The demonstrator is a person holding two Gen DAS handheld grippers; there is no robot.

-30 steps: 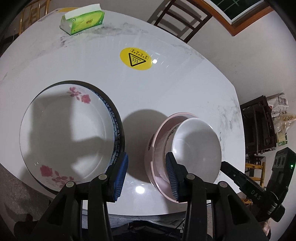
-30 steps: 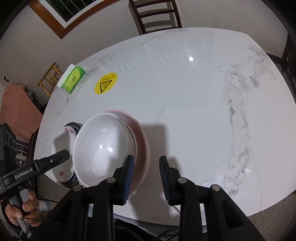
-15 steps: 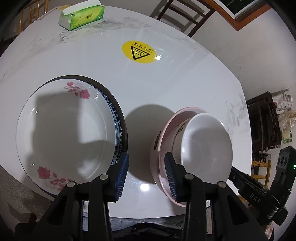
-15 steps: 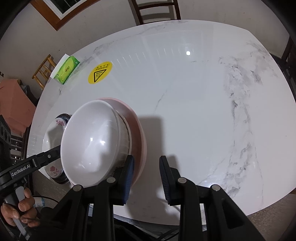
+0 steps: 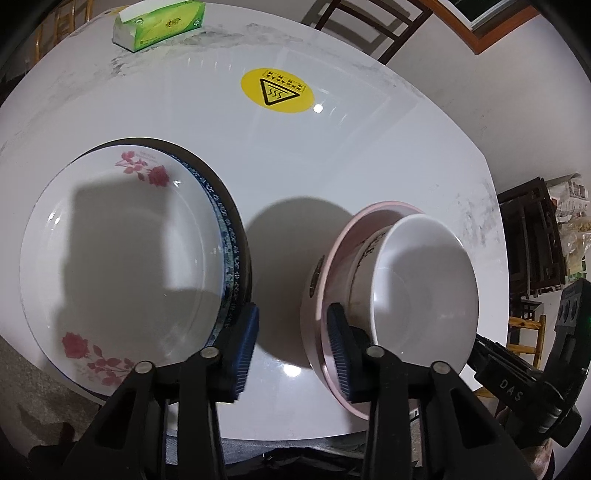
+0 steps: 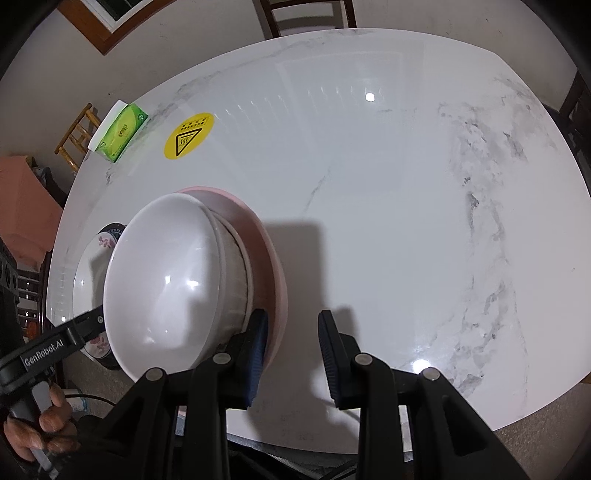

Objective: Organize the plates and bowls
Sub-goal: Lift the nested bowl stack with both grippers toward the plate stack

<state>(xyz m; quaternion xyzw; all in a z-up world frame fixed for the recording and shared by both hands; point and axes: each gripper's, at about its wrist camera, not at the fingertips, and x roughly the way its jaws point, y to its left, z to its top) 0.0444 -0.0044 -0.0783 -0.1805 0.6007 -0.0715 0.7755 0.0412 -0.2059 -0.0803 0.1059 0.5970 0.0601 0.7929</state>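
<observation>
A white plate with red roses (image 5: 122, 258) lies on a dark-rimmed plate on the white marble table (image 5: 295, 166), at the left of the left wrist view. To its right stands a stack of bowls: a white bowl (image 5: 424, 284) nested in a printed bowl inside a pink bowl (image 5: 314, 295). My left gripper (image 5: 291, 343) is open and empty over the gap between plates and bowls. In the right wrist view the white bowl (image 6: 166, 280) and pink bowl (image 6: 273, 273) sit just left of my open, empty right gripper (image 6: 293, 347); the rose plate (image 6: 92, 266) shows behind.
A green tissue box (image 5: 159, 24) lies at the table's far edge, also in the right wrist view (image 6: 120, 131). A yellow warning sticker (image 5: 277, 90) marks the table. Wooden chairs (image 5: 369, 22) stand behind the table. Dark shelving (image 5: 535, 236) stands at the right.
Both grippers have drawn nearer the table's near edge, so the plates and bowl stack look larger and closer. Neither gripper has taken hold of anything.
</observation>
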